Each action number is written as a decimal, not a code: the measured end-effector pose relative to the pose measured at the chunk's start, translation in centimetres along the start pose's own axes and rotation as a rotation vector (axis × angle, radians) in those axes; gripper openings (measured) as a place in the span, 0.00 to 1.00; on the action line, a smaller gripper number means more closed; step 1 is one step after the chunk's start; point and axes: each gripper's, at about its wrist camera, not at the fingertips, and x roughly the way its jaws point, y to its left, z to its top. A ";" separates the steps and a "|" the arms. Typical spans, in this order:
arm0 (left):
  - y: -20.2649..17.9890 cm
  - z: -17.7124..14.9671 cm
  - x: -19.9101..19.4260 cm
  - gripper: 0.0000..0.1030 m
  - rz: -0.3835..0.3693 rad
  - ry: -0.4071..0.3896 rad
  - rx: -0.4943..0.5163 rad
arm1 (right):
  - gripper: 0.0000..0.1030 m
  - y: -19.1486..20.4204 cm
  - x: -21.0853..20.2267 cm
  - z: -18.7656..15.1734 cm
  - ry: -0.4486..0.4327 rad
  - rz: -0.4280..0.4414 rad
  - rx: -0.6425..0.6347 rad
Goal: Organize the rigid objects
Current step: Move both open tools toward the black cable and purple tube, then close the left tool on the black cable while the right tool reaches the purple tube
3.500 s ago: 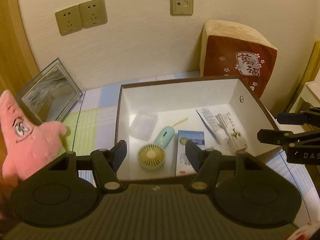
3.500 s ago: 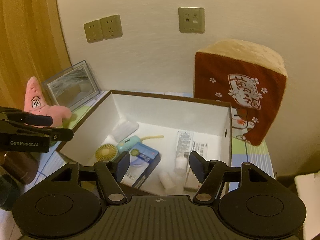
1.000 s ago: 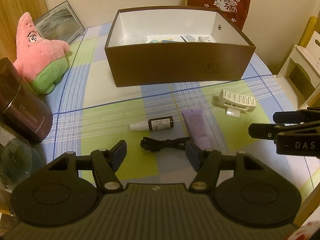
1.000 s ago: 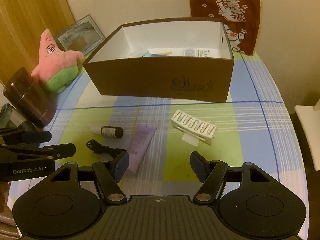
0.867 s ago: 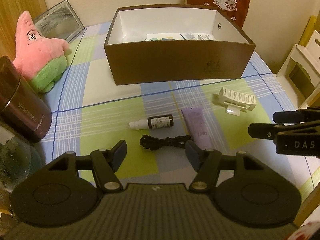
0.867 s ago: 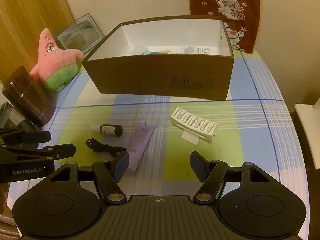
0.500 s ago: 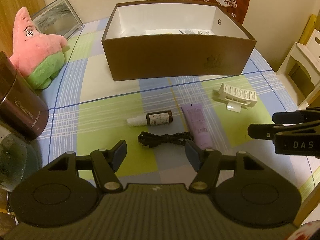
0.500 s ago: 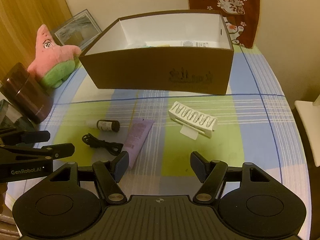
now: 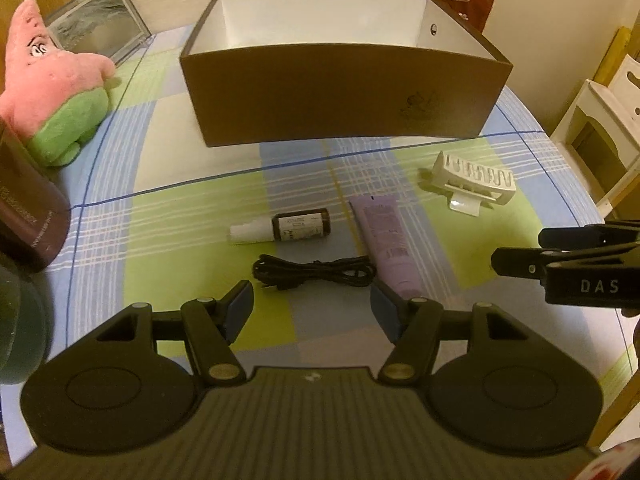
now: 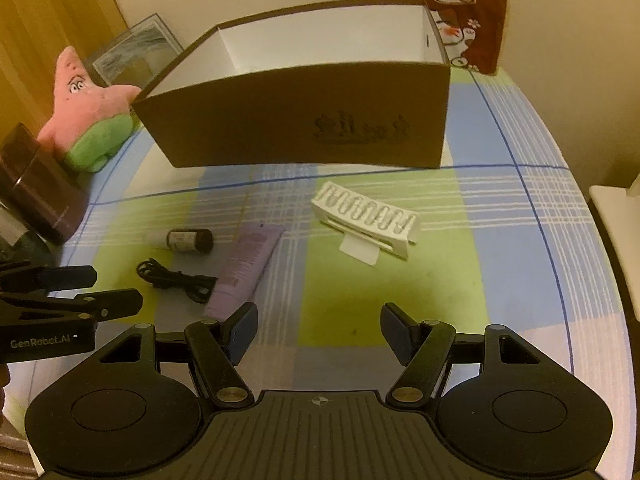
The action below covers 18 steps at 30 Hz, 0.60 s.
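Left wrist view: brown box [image 9: 340,96], white inside, stands at the far side of the counter [image 9: 180,208], checked cloth on it. In front of it lie a small dark bottle [image 9: 280,229] with white cap, a purple tube [image 9: 386,240], a coiled black cable [image 9: 316,273], a white comb-like clip [image 9: 470,178]. All loose, apart from the box; cable touches the tube end. Left tool [image 9: 312,310] spread wide, empty, just short of the cable. Right tool [image 9: 520,252] at right edge, fingers parted, holding nothing.

Right wrist view: same box [image 10: 304,120], clip [image 10: 366,216], tube [image 10: 248,270], bottle [image 10: 186,240], cable [image 10: 176,280]. Right tool [image 10: 318,330] wide apart, empty, over bare cloth. Left tool [image 10: 116,290] at left, parted, near the cable. Pink starfish plush [image 10: 90,112] left of box.
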 end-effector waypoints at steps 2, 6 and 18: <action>-0.2 -0.1 0.5 0.61 -0.003 0.008 0.003 | 0.66 -0.3 0.2 0.0 0.006 -0.008 0.000; -0.2 -0.2 1.3 0.61 0.003 0.001 0.014 | 0.66 -0.6 0.4 0.3 0.003 -0.004 -0.003; 0.9 0.4 3.1 0.61 -0.037 -0.026 0.064 | 0.66 -1.3 1.3 1.3 0.010 0.003 -0.014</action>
